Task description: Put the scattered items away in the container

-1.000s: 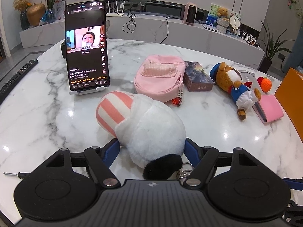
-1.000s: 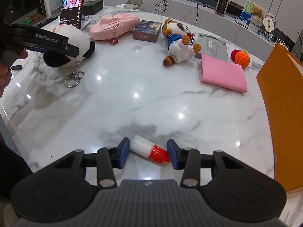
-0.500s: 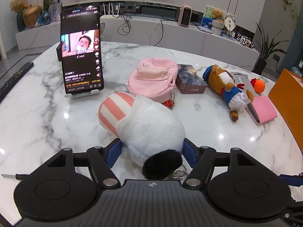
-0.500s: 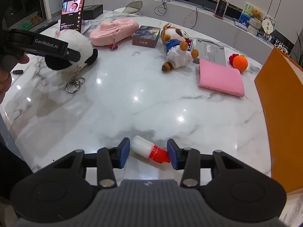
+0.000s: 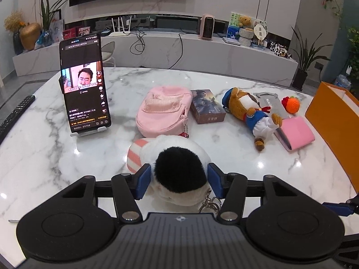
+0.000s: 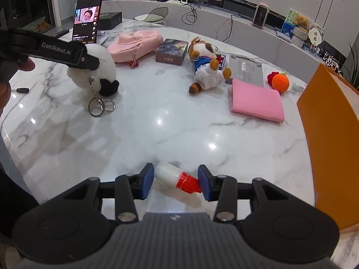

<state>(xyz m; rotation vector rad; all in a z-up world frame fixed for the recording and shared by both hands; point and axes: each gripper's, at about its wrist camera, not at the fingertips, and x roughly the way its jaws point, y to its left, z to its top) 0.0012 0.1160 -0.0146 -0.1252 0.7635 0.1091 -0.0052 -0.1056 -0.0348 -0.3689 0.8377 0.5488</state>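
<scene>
My left gripper (image 5: 178, 182) is shut on a white plush toy (image 5: 179, 170) with a black patch, a pink-striped part and a keyring, and holds it above the marble table (image 5: 44, 148). The right wrist view shows the toy (image 6: 94, 69) hanging in the air with its rings dangling. My right gripper (image 6: 176, 182) is shut on a small white bottle with a red cap (image 6: 177, 177), just over the table. The orange container (image 6: 332, 134) stands at the right.
On the table lie a pink pouch (image 5: 163, 112), a small box (image 5: 207, 109), a bear plush (image 5: 249, 112), a pink case (image 5: 296, 134), an orange crochet ball (image 5: 292, 105) and a grey card. A phone on a stand (image 5: 85, 89) is at the left. A remote (image 5: 15, 114) lies at the left edge.
My left gripper has lifted the white plush toy off the table and tilted it, black patch now facing the camera. My right gripper has barely moved with the bottle.
</scene>
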